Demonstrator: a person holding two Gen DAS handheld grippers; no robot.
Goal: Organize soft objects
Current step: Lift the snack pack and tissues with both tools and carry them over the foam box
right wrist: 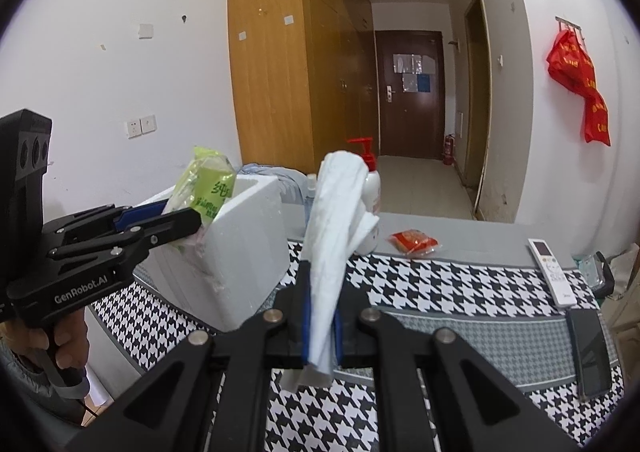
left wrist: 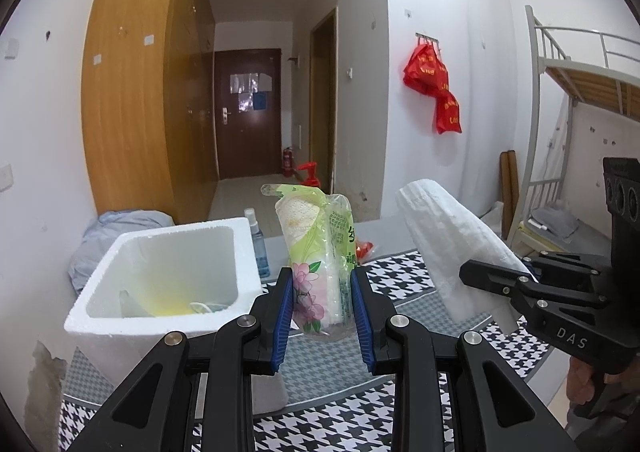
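My left gripper point(left wrist: 322, 306) is shut on a green flowered tissue pack point(left wrist: 320, 252) and holds it upright above the table, right of the white foam box point(left wrist: 160, 276). In the right wrist view the left gripper point(right wrist: 188, 218) holds the tissue pack point(right wrist: 208, 184) by the foam box point(right wrist: 244, 248). My right gripper point(right wrist: 320, 316) is shut on a white folded cloth point(right wrist: 336, 220) that stands up between its pads. In the left wrist view the right gripper point(left wrist: 480, 284) and the cloth point(left wrist: 452, 244) are at the right.
A houndstooth cloth point(right wrist: 440, 292) covers the table. On it are a red-pump bottle point(right wrist: 370, 180), a red packet point(right wrist: 414, 242), a white remote point(right wrist: 552, 272) and a black phone point(right wrist: 592, 352). A blue spray bottle point(left wrist: 258, 248) and a grey bundle point(left wrist: 100, 236) stand behind the box.
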